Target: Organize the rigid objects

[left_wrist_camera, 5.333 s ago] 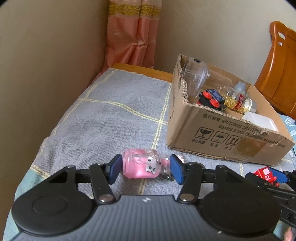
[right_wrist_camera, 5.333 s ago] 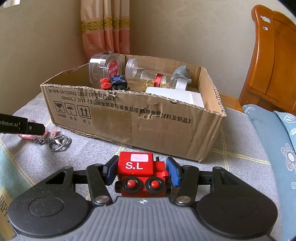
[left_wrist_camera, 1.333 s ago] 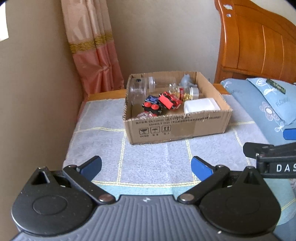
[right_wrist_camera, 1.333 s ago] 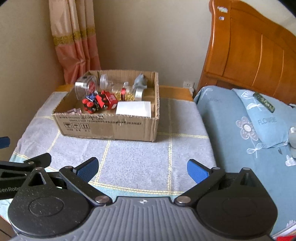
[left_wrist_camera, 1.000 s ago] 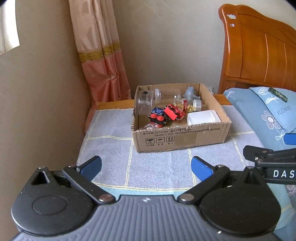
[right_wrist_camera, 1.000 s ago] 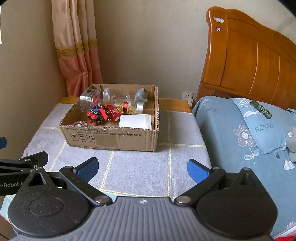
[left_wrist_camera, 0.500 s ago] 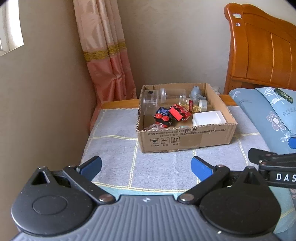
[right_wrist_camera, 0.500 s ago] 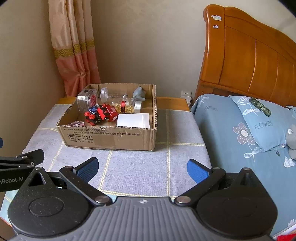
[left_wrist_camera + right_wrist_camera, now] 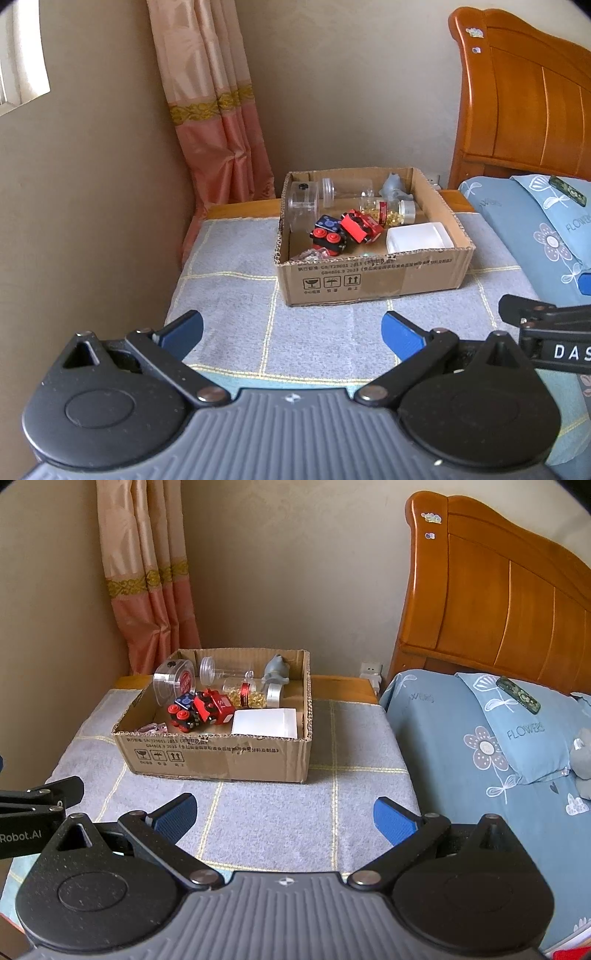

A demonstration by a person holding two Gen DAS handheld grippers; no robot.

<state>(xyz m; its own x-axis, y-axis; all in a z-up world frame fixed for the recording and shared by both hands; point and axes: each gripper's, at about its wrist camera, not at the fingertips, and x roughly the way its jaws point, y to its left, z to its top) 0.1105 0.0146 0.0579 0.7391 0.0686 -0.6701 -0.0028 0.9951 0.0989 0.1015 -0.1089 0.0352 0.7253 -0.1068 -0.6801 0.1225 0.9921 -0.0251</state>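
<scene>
Your left gripper (image 9: 291, 332) hangs released, its blue pads spread wide with nothing between them, above the grey checked cloth (image 9: 236, 317). Your right gripper (image 9: 282, 818) is equally spread and holds nothing over the same cloth. Each camera catches the other tool at its frame edge: the right one's black arm at the right of the left view, the left one's at the left of the right view.

Ahead of both sits the cardboard box (image 9: 373, 280), well apart from either set of pads. Inside it lie the red toy train (image 9: 360, 226) touching the blue-and-black toy car (image 9: 328, 233), a clear jar (image 9: 303, 201) at the back left, a bottle of yellow capsules (image 9: 384, 213), a white lidded container (image 9: 417, 236) and a pink trinket (image 9: 151, 729) in the near left corner.

Only the right view shows the grey figurine (image 9: 276, 670) clearly, the wall socket (image 9: 370, 670) and the blue floral pillow (image 9: 517, 723). Only the left view shows the window edge (image 9: 22, 55).

The wall and curtain (image 9: 218, 110) bound the cloth on the left and the bed on the right; a bare strip of cloth lies between pads and box.
</scene>
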